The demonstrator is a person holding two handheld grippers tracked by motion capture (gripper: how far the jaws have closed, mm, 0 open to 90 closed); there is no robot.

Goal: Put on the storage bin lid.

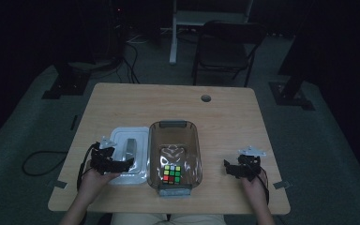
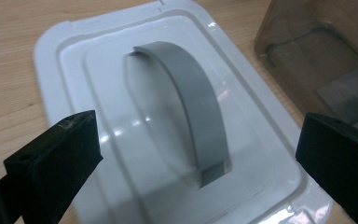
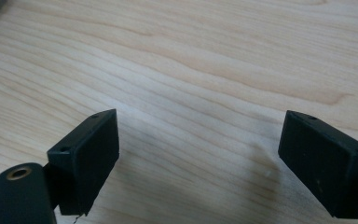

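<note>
A clear smoky plastic box (image 1: 198, 145) stands at the table's front middle with a colour cube (image 1: 171, 173) in its near end. Left of it lies the white lid (image 1: 122, 138) with a grey arched handle (image 1: 131, 146). My left gripper (image 1: 117, 164) hovers over the lid's near part, open. In the left gripper view the handle (image 2: 193, 107) runs between the wide-apart jaws and touches neither, with the lid (image 2: 74, 51) below and the box's corner (image 2: 317, 56) at the right. My right gripper (image 1: 232, 168) is open over bare wood (image 3: 191, 70), right of the box.
The wooden table (image 1: 122, 103) has a round cable hole (image 1: 206, 98) at the back. Beyond it stand a dark folding chair (image 1: 227, 47) and a white desk leg (image 1: 173, 33). Cables lie on the grey floor at the left (image 1: 42, 161).
</note>
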